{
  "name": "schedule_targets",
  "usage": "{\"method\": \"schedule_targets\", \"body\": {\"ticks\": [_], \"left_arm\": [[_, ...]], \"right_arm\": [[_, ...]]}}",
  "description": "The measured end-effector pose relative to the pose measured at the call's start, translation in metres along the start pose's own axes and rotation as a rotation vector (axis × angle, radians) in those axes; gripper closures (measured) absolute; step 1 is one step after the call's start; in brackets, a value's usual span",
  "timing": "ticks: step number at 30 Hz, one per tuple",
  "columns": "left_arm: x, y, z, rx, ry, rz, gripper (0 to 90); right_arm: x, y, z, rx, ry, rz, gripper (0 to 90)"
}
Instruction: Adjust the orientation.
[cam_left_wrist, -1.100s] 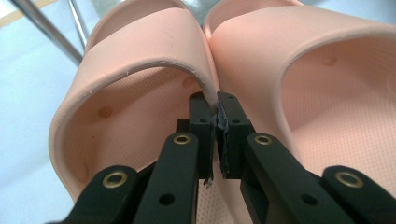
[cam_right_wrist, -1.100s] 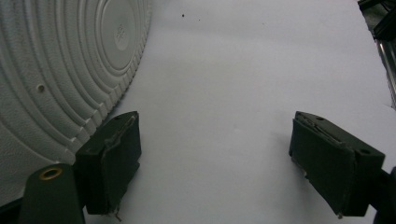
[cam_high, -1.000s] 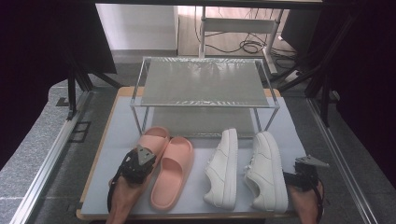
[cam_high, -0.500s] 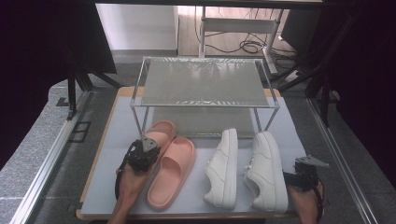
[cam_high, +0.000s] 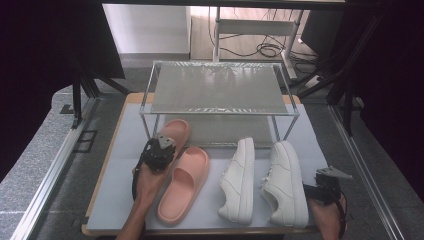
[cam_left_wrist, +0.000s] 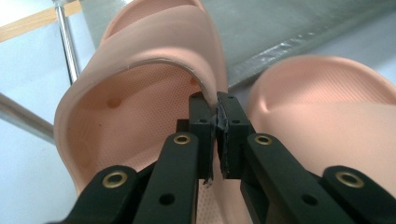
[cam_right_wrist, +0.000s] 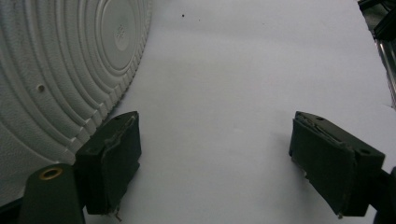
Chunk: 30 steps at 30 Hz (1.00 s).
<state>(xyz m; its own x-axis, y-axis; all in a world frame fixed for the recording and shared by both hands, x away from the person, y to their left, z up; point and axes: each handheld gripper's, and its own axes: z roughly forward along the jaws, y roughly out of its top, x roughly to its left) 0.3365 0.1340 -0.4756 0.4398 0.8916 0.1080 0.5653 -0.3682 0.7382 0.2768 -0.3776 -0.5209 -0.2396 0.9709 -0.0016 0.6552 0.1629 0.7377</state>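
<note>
white table mat (cam_high: 125, 150), grey floor (cam_high: 45, 165)

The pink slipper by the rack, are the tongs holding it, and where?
Yes. The left tongs pinch the pink slipper by the edge of its strap. The right tongs stand open beside the white sneaker, holding nothing.

Your work surface is a wooden-edged table (cam_high: 116, 150) covered by a pale sheet (cam_high: 125, 175). On the sheet stand a two-tier mesh rack (cam_high: 217, 92), two pink slides (cam_high: 182, 182) side by side, and two white sneakers (cam_high: 285, 182) to their right.
</note>
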Motion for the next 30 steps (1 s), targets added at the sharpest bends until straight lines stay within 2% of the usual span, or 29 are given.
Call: {"method": "schedule_targets", "body": {"ticks": [4, 8, 10, 11, 13, 14, 20, 23, 24, 25, 27, 30], "left_arm": [[0.002, 0.003, 0.008, -0.001, 0.001, -0.013, 85.6], [0.001, 0.007, 0.011, 0.012, 0.004, -0.007, 84.9], [0.002, 0.007, 0.012, 0.014, -0.005, -0.015, 84.0], [0.005, 0.007, 0.011, 0.015, -0.031, -0.023, 83.1], [0.007, 0.007, 0.008, 0.005, -0.051, -0.035, 80.6], [0.007, 0.007, 0.008, 0.005, -0.051, -0.035, 79.1], [0.009, 0.003, -0.007, -0.014, -0.081, -0.042, 72.4], [0.012, -0.004, -0.019, -0.027, -0.1, -0.052, 66.4], [0.013, -0.006, -0.022, -0.031, -0.117, -0.056, 65.0], [0.013, -0.006, -0.022, -0.031, -0.117, -0.056, 63.1], [0.015, -0.013, -0.031, -0.048, -0.155, -0.048, 60.8], [0.016, -0.018, -0.036, -0.052, -0.146, -0.034, 58.5]], "right_arm": [[0.0, 0.0, 0.0, 0.0, 0.0, 0.0, 16.9], [0.0, 0.0, 0.0, 0.001, 0.0, 0.001, 17.0], [0.0, 0.0, 0.0, 0.0, 0.0, 0.0, 17.0], [0.0, 0.0, 0.0, 0.0, 0.0, 0.0, 16.9], [0.0, 0.0, 0.0, 0.0, 0.0, 0.0, 17.0], [0.0, 0.0, 0.0, 0.0, 0.0, 0.0, 17.0], [0.0, 0.0, 0.0, 0.001, 0.0, 0.001, 17.0], [0.0, 0.0, 0.0, 0.0, 0.0, 0.0, 16.9], [0.0, 0.0, 0.0, 0.0, 0.0, -0.001, 17.0], [0.0, 0.0, 0.0, 0.0, 0.0, -0.001, 17.0], [0.0, 0.0, 0.0, 0.001, 0.0, 0.0, 17.0], [0.0, 0.0, 0.0, 0.001, 0.0, 0.001, 17.0]]}}
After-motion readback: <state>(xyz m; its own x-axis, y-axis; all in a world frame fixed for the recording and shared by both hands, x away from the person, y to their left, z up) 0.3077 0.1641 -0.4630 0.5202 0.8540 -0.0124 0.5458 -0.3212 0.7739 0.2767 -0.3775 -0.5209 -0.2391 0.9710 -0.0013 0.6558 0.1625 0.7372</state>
